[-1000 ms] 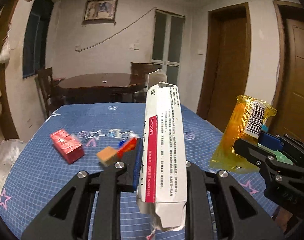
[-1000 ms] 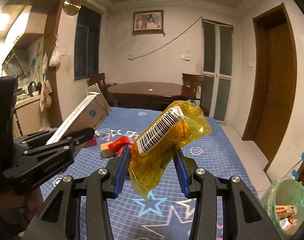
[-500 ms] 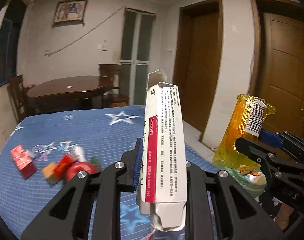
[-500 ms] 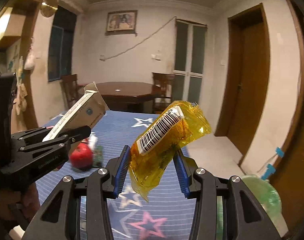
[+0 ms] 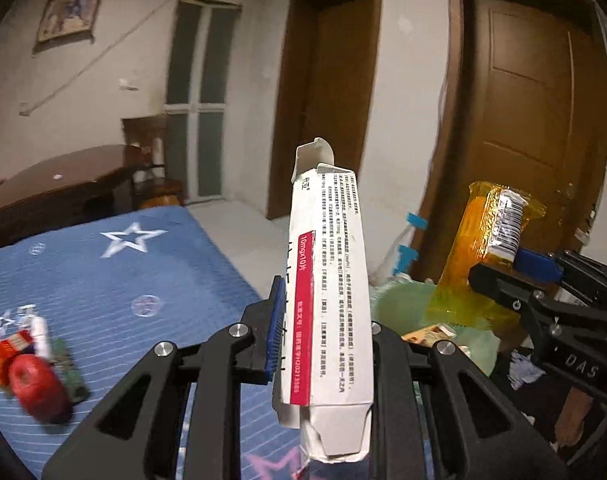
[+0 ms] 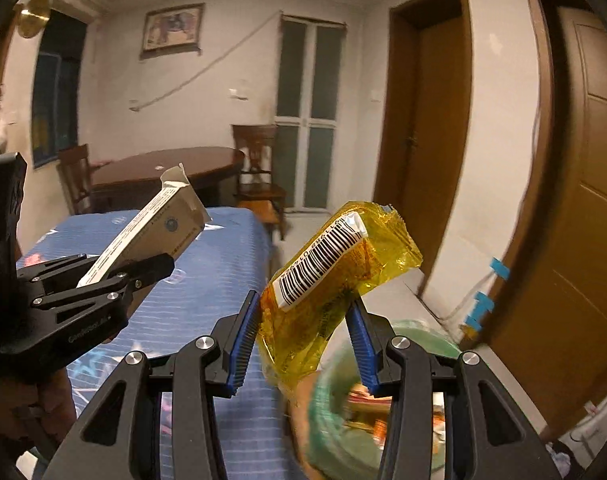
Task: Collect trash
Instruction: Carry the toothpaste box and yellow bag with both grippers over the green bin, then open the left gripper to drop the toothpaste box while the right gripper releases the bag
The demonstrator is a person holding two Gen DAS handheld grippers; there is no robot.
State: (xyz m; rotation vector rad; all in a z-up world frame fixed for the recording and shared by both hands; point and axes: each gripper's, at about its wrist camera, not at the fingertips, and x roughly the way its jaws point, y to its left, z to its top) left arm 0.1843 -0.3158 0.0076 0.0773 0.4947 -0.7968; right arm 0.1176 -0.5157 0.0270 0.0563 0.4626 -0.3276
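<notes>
My left gripper (image 5: 323, 336) is shut on a long white carton with a red stripe (image 5: 331, 280), held upright; it also shows in the right wrist view (image 6: 143, 240). My right gripper (image 6: 303, 336) is shut on a crumpled yellow plastic wrapper with a barcode (image 6: 327, 280), seen too in the left wrist view (image 5: 487, 248). A green bin lined with a bag (image 6: 331, 420) holding trash sits on the floor below and beyond both grippers, past the table's right edge (image 5: 399, 304).
The blue star-patterned table (image 5: 103, 280) lies to the left, with a red apple (image 5: 39, 388), wrappers and small items on it. Brown doors (image 6: 583, 200) stand to the right. A dark round table and chairs (image 6: 163, 172) stand at the back.
Both grippers have swung right, away from the table's middle, with their loads still held. The green bin has come into view beneath them.
</notes>
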